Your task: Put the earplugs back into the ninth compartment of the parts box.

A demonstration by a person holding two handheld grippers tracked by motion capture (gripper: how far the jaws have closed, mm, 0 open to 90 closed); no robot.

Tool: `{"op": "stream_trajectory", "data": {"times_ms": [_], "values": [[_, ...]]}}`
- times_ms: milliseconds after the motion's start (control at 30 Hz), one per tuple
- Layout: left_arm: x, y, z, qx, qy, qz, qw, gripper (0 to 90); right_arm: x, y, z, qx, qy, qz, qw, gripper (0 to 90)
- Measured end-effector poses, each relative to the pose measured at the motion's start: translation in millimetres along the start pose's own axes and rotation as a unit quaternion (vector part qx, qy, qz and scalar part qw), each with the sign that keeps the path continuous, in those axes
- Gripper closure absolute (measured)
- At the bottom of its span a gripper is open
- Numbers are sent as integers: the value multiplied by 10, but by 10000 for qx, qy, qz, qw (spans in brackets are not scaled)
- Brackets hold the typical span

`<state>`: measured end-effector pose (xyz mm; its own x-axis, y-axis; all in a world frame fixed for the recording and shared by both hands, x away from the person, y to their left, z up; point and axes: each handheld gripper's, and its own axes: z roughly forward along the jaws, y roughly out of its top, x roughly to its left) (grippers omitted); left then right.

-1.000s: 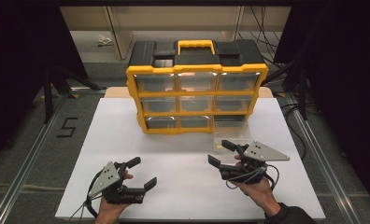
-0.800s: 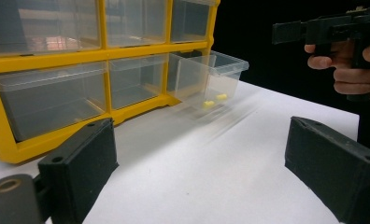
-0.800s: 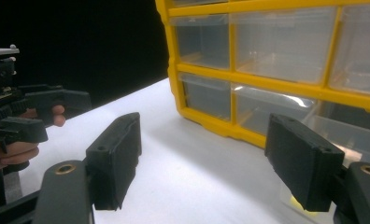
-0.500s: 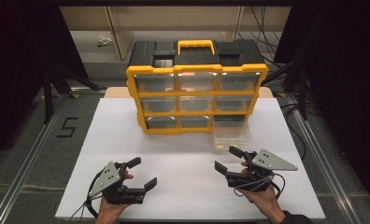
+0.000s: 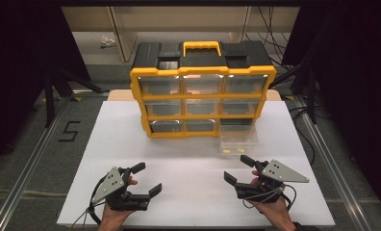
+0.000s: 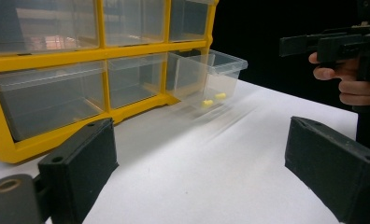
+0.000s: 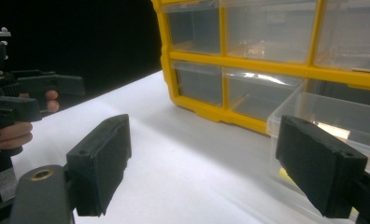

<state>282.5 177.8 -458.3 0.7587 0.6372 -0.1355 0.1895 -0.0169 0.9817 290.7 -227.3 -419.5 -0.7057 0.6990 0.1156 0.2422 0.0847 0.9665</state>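
A yellow and black drawer cabinet [image 5: 203, 96] stands at the back of the white table [image 5: 121, 139]. Its bottom right clear drawer [image 5: 237, 140] is pulled out, and two small yellow pieces [image 5: 240, 150] lie in it. My right gripper [image 5: 237, 169] sits just in front of that drawer. It is open, its jaws have just been opening, and nothing is between them. Near the front left my left gripper [image 5: 147, 178] is also open and empty. In the left gripper view, the drawer [image 6: 220, 70] lies ahead past its gripper [image 6: 202, 168]. In the right gripper view, the drawer [image 7: 314, 112] is close beside the right jaw.
The cabinet's other clear drawers [image 5: 164, 108] are pushed in. Bare white table lies between the two grippers and the cabinet. Metal rails [image 5: 30, 163] run along both sides of the table, with dark floor beyond.
My right gripper has drawn back from the pulled-out drawer toward the table's near edge and sunk a little, its jaws spreading wider. The left gripper has stayed in place.
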Motion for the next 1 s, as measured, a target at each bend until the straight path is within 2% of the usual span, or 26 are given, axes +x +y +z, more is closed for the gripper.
{"op": "stream_trajectory", "data": {"times_ms": [467,1000], "values": [[-3,-4,6,25,-13,18,10000,86,16,-95,-99,-52,-105,17,9999,162],[1,-6,8,25,-2,9,10000,86,13,-91,-97,-103,-131,-16,9999,161]]}}
